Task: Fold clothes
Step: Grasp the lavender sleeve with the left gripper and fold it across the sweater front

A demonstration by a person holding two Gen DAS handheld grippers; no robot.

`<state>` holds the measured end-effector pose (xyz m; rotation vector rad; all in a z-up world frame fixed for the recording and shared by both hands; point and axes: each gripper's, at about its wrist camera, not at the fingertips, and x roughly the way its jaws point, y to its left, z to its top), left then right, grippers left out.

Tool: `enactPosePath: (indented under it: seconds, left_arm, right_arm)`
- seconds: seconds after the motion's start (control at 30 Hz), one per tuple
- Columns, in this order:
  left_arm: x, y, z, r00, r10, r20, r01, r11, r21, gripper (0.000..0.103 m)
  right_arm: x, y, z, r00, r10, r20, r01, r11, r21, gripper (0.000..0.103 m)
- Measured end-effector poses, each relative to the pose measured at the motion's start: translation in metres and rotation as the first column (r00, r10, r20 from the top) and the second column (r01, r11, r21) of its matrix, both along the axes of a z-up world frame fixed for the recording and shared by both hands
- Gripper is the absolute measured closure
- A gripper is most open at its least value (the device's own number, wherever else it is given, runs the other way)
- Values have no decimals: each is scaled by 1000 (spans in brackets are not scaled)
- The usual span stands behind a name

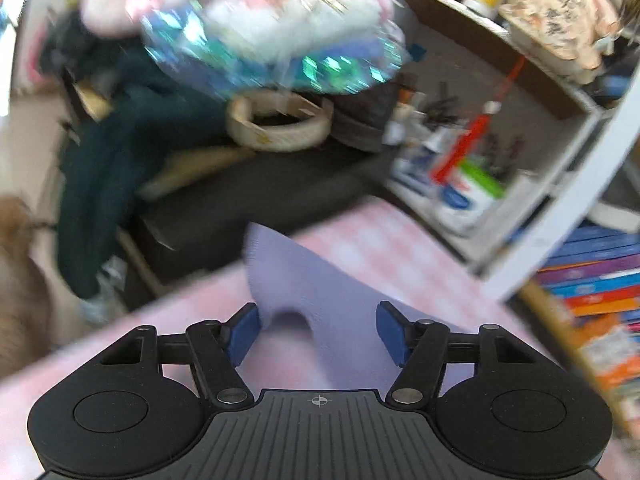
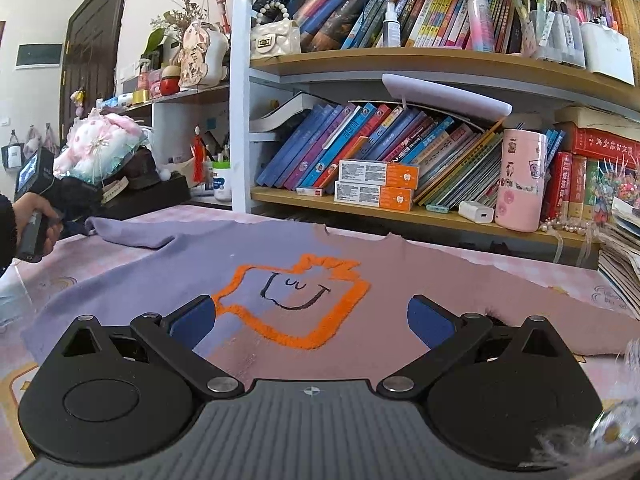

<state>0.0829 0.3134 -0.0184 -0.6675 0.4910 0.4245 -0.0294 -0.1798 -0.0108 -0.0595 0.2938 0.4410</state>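
Bookshelves (image 2: 400, 60) crammed with leaning paperbacks, boxes and a pink cylinder fill the wall behind a table (image 2: 120, 248) draped in a pale pink checked cloth. A purple sweater (image 2: 256, 256) lies spread flat across that cloth, front up, showing an orange outlined figure with a small drawn smile; one sleeve (image 1: 304, 280) stretches toward 9 o'clock in the right wrist view.

The right tool (image 2: 312, 320) sits low over the sweater's lower edge at 6 o'clock, its blue pads well apart with the orange figure between them and nothing gripped — whether the pads touch the cloth cannot be told.

At 9 o'clock in the same view a hand (image 2: 28, 216) in a dark sleeve holds the left tool (image 1: 316, 330), aimed at the sleeve's end. From that tool's own camera the picture is smeared, yet the two blue pads (image 1: 244, 332) stand apart on either side of the sleeve's raised fold, a gap showing beside each pad — the fabric lies between them, unclamped.

Beyond the table's far edge at 12 o'clock sit a pink-and-white plush bundle (image 1: 256, 12) in shiny wrap, a round cream box (image 1: 280, 128) and dark green cloth (image 1: 120, 152).
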Motion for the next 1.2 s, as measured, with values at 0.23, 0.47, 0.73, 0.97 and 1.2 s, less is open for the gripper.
enactPosePath:
  seconds: [0.23, 0.47, 0.73, 0.97, 1.2]
  left_arm:
    - [11, -8, 2, 998, 26, -62, -21, 997, 74, 57]
    - [11, 4, 1, 995, 65, -74, -59, 996, 71, 72]
    - [28, -45, 38, 992, -123, -8, 121, 965, 234, 100]
    - [50, -125, 92, 936, -338, 98, 295, 906, 304, 99]
    - [89, -230, 123, 814, -555, 173, 478, 807, 346, 99]
  right_arm:
    - [1, 0, 0, 1000, 3, -4, -3, 1000, -4, 0]
    - [4, 5, 0, 1000, -7, -22, 6, 999, -32, 0]
    - [5, 5, -1, 1000, -11, -28, 10, 999, -36, 0]
    - [6, 5, -1, 999, -4, -32, 3, 999, -39, 0]
    - [5, 6, -1, 1000, 4, -27, -5, 999, -42, 0]
